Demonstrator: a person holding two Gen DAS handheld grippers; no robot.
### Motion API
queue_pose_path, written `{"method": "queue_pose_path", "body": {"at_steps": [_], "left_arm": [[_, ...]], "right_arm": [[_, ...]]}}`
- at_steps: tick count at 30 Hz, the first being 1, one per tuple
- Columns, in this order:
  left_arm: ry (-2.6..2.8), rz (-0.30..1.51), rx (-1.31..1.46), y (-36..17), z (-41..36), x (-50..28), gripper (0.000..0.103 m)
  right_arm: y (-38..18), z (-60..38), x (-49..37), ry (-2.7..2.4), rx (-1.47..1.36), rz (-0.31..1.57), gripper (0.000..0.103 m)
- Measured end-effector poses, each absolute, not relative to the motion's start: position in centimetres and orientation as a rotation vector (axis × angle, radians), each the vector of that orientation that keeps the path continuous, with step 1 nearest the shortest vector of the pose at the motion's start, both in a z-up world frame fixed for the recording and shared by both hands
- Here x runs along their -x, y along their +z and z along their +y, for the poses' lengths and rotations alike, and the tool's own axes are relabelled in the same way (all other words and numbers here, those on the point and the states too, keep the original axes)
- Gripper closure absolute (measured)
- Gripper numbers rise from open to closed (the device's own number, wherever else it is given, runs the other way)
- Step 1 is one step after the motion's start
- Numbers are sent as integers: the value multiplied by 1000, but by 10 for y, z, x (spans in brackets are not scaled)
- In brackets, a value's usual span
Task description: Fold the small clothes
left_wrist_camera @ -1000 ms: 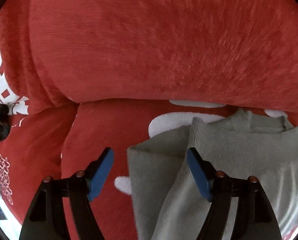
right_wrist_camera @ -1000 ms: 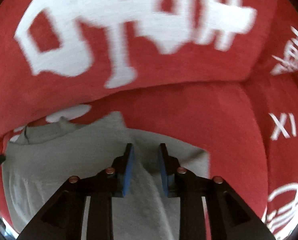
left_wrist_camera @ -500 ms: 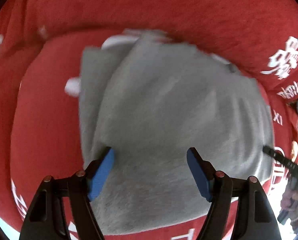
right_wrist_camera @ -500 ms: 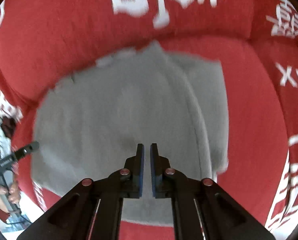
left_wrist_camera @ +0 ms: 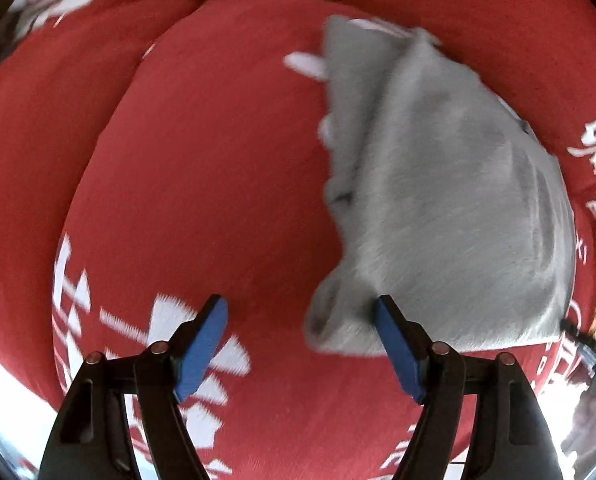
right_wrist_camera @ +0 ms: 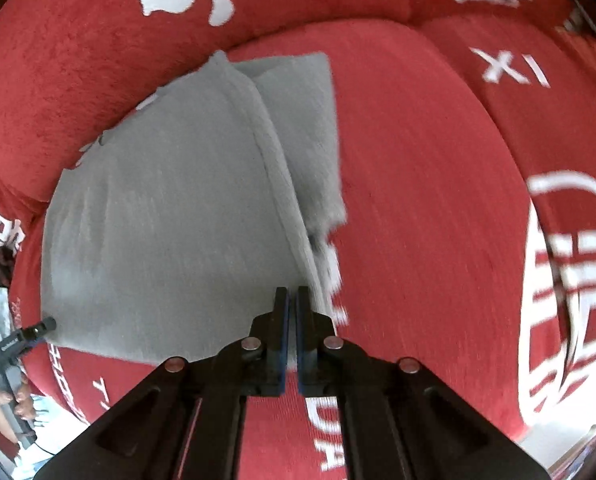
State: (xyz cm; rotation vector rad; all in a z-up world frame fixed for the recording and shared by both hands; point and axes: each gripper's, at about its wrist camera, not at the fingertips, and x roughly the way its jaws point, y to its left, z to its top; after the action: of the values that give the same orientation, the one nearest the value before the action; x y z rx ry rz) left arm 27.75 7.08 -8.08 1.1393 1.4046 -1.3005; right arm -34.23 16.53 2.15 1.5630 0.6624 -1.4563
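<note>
Here, a folded grey garment [left_wrist_camera: 450, 208] lies on a red cushion [left_wrist_camera: 202, 184].
The left tongs [left_wrist_camera: 302, 344] gape wide and empty, the garment just right of them; the right tongs [right_wrist_camera: 292, 320] are closed on nothing, over the garment's near edge.

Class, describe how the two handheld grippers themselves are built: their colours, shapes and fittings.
The left gripper and the right gripper look alike: black angular arms with cut-out slots, round silvery-copper fasteners at the joints, and flat blue pads lining the fingers.
</note>
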Motion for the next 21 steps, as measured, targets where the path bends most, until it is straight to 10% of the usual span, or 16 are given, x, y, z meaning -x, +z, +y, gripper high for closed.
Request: {"method": "queue_pose_path", "body": {"at_steps": [6,9,11,13,16,19,21], "left_arm": [[-1229,1590,-1007,-83,80,-299,27],[-1216,1765,-873,-84,82,-301,27],[-1211,1833,-815,-87,81,-292,27],[-1191,1820,-817,-89,78,-284,29],[-1180,1744,-831,-86,75,-285,72],[-1209,1710,-831,-76,77,-291,84],[-1256,1631,-878,-65,76,-285,84]], "right_arm": [[18,192,343,-1486,-1751,455,96],[12,214,345,-1454,-1894,244,57],[7,227,347,-1439,-1957,84,49],[2,231,351,-1437,-1981,-7,49],[-9,229,361,-1448,-2024,-134,49],[-15,220,367,-1476,-2050,-60,96],[-1,211,367,-1475,-1995,19,96]]}}
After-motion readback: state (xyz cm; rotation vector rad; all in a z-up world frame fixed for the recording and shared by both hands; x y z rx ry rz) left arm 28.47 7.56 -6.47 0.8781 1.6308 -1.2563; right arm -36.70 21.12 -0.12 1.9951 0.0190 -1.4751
